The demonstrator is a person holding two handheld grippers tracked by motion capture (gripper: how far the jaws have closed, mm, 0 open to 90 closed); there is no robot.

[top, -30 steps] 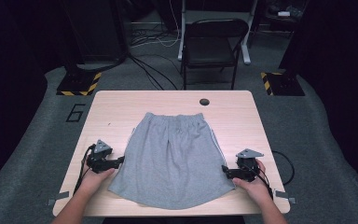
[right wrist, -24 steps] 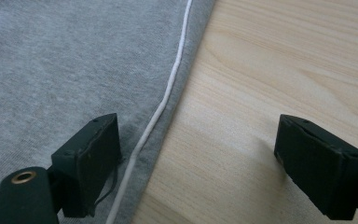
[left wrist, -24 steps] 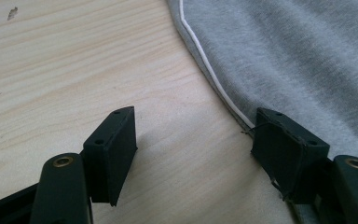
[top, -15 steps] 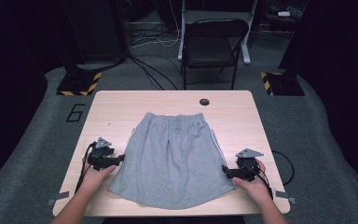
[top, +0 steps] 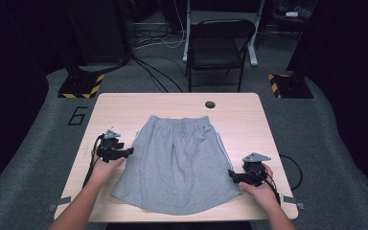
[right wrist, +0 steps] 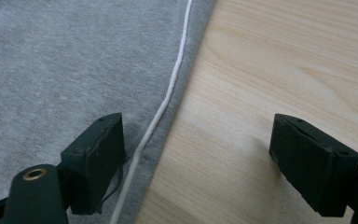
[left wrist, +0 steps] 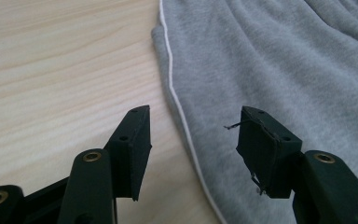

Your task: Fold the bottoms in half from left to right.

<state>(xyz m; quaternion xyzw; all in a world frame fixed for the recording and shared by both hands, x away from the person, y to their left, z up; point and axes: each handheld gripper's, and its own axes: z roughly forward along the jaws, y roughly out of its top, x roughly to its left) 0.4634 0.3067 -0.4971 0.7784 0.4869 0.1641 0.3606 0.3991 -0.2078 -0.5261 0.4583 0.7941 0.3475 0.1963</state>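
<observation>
Between both fingers [left wrist: 133,149], shorts' [top: 177,163] edges.

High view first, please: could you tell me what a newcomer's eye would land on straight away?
The grey shorts lie spread flat mid-table, waistband at the far end. A left hand-held gripper sits at their left edge, its jaws just closing yet apart, and a right hand-held gripper at their right edge. Beyond the table stands a dark chair.

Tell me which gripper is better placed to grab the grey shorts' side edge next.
Probably left: the left gripper straddles the grey fleece shorts' white-piped edge, jaws just closing. The right gripper also straddles its edge, wide open.
</observation>
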